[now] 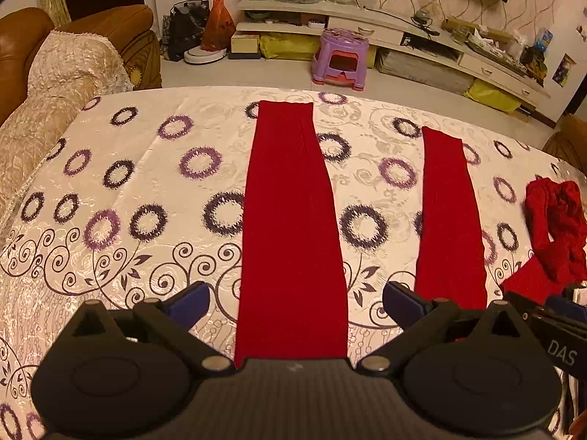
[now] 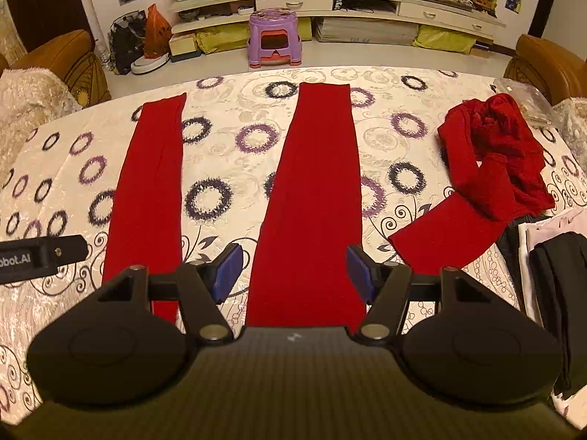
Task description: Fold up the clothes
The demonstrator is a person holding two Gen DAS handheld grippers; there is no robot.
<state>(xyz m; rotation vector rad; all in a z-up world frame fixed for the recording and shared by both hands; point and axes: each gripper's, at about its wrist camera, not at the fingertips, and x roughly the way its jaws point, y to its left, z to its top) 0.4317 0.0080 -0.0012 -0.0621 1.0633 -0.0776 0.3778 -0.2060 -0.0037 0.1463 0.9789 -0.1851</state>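
Two long red cloth strips lie flat and parallel on the patterned bedspread. My left gripper is open and hovers with one blue pad either side of the left strip. The right strip lies beside it. In the right wrist view my right gripper is open too, straddling the right strip, with the left strip further left. The near ends of both strips are hidden under the gripper bodies. A crumpled red garment sits at the right, one flat part trailing toward me.
Black and white clothes are stacked at the bed's right edge. A clear plastic packet lies at the far right corner. A sofa borders the left side. A purple stool and a low cabinet stand beyond the bed.
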